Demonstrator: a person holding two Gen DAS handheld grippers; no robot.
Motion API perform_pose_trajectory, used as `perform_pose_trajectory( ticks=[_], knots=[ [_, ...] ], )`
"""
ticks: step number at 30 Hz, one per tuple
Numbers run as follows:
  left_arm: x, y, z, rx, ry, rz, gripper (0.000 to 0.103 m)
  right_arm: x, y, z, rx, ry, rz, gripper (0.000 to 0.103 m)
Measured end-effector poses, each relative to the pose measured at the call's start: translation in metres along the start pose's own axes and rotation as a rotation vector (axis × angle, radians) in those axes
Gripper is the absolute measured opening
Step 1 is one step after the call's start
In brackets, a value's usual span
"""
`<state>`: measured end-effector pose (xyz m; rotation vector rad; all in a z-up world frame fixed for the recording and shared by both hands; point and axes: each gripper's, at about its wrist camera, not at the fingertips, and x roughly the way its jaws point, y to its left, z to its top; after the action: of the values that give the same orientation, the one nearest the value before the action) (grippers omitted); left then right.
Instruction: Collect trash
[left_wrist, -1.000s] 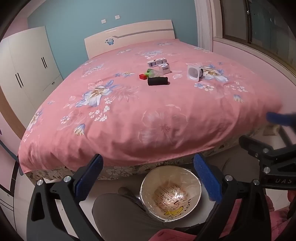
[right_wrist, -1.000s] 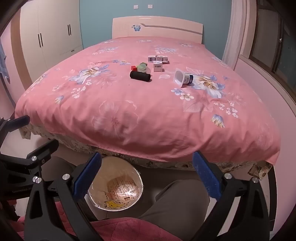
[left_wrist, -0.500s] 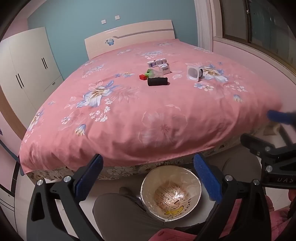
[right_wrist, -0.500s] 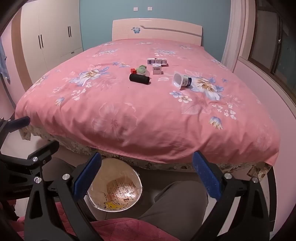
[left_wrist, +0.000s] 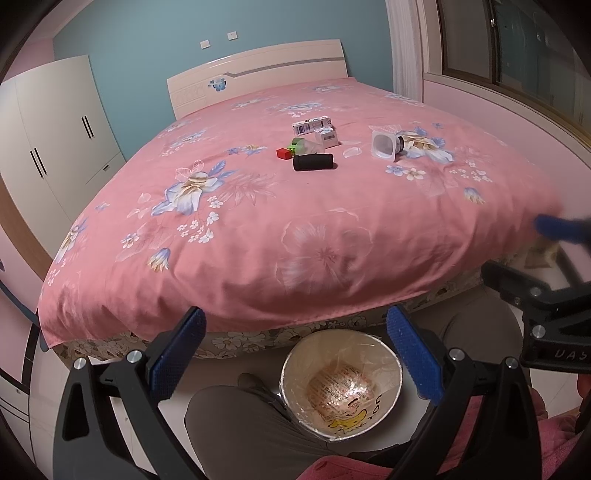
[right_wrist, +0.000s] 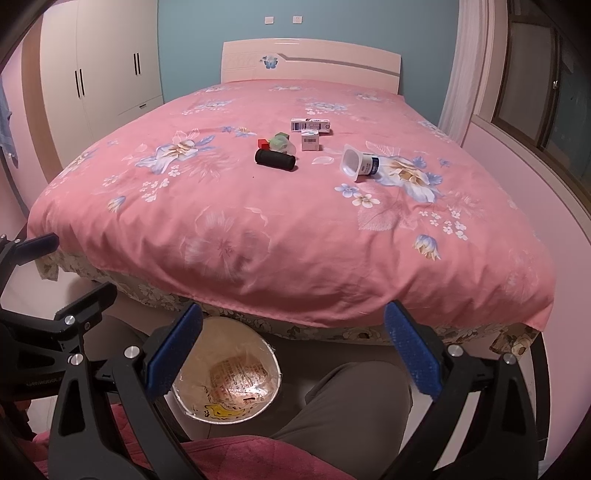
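Both grippers, left (left_wrist: 295, 354) and right (right_wrist: 293, 350), hang wide open and empty; barely anything has shifted (collection unstarted), trash (right_wrist: 275, 159) mid-bed, bin (left_wrist: 341, 384) below.

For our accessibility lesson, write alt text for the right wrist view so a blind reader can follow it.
The open right gripper points over a lined trash bin on the floor toward a pink floral bed. Mid-bed lie a tipped yogurt cup, a black cylinder and small white boxes. The left gripper shows at the left edge.
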<state>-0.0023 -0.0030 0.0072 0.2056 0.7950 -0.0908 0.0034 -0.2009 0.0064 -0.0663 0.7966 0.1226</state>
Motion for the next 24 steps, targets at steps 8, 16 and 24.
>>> perform_pose_trajectory(
  ticks=[8, 16, 24],
  knots=[
    [-0.0005, 0.0005, -0.0015, -0.001, -0.008, 0.004, 0.1, 0.0065, 0.0063, -0.0054, -0.003, -0.003, -0.01, 0.096],
    [-0.0009, -0.001, -0.0018, 0.001, -0.009, 0.002, 0.1, 0.0063, 0.0073, -0.0057, -0.002, -0.003, -0.011, 0.096],
    [-0.0002, -0.0012, -0.0021, 0.002, -0.009, 0.004, 0.1, 0.0064, 0.0076, -0.006, -0.003, -0.003, -0.011, 0.096]
  ],
)
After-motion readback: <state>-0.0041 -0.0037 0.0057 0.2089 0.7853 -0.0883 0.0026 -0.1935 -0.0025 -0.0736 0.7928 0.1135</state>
